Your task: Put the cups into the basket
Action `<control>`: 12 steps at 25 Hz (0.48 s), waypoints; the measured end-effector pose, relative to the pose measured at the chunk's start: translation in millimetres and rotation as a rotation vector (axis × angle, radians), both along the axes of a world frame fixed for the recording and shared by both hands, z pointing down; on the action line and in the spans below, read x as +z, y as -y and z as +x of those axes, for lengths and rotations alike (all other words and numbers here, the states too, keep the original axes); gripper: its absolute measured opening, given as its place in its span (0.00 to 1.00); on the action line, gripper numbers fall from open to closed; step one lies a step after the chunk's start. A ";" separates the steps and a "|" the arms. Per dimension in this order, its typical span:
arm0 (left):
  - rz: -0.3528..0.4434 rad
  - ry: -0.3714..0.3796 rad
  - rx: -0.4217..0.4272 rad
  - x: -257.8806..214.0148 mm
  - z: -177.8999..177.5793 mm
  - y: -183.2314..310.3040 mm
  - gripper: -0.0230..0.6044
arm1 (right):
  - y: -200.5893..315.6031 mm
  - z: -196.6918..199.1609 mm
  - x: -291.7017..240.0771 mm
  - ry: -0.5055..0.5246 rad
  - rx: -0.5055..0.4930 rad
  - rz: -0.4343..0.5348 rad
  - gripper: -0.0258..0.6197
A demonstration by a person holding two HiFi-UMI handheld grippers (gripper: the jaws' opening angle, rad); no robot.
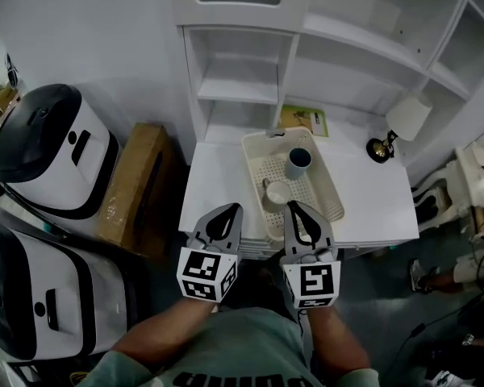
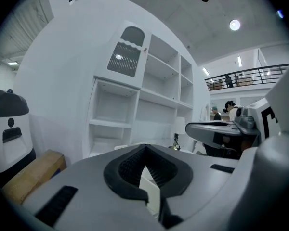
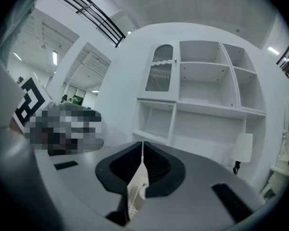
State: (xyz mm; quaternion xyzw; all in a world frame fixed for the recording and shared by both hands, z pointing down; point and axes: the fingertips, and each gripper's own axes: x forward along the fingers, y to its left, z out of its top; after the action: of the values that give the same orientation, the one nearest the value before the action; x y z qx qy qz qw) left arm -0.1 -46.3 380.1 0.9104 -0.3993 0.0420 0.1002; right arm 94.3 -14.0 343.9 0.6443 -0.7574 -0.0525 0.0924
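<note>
A cream perforated basket (image 1: 329, 190) stands on the white table (image 1: 375, 204). A blue-grey cup (image 1: 298, 162) stands upright inside it at the far end, and a white cup (image 1: 278, 193) sits inside nearer me. My left gripper (image 1: 231, 209) hovers at the table's front edge, left of the basket, jaws closed together with nothing in them. My right gripper (image 1: 291, 205) hangs over the basket's near end, beside the white cup, also shut and empty. In the right gripper view its tips (image 3: 142, 146) meet, with the basket's mesh (image 3: 134, 198) showing below them. The left gripper's tips (image 2: 145, 149) meet too.
A white shelf unit (image 1: 242, 71) rises behind the table. A green booklet (image 1: 303, 120) and a small lamp (image 1: 402, 123) stand at the back. A cardboard box (image 1: 133, 184) and white-and-black machines (image 1: 52, 147) fill the floor at left.
</note>
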 end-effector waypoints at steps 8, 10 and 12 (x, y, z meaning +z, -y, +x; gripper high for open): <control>0.023 -0.030 0.036 -11.1 -3.6 -56.7 0.05 | -63.8 -4.2 14.5 0.040 0.032 -0.075 0.07; 0.025 -0.029 0.041 -12.4 -0.1 -70.1 0.05 | -76.7 -0.8 20.4 0.060 0.032 -0.099 0.07; 0.027 -0.022 0.043 -12.6 5.0 -84.5 0.05 | -90.2 5.3 27.0 0.086 0.029 -0.118 0.07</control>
State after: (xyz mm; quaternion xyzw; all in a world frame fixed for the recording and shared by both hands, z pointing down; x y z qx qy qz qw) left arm 4.9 38.3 367.6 0.9204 -0.3791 0.0289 0.0912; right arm 99.6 76.2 370.9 0.6504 -0.7529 0.0213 0.0982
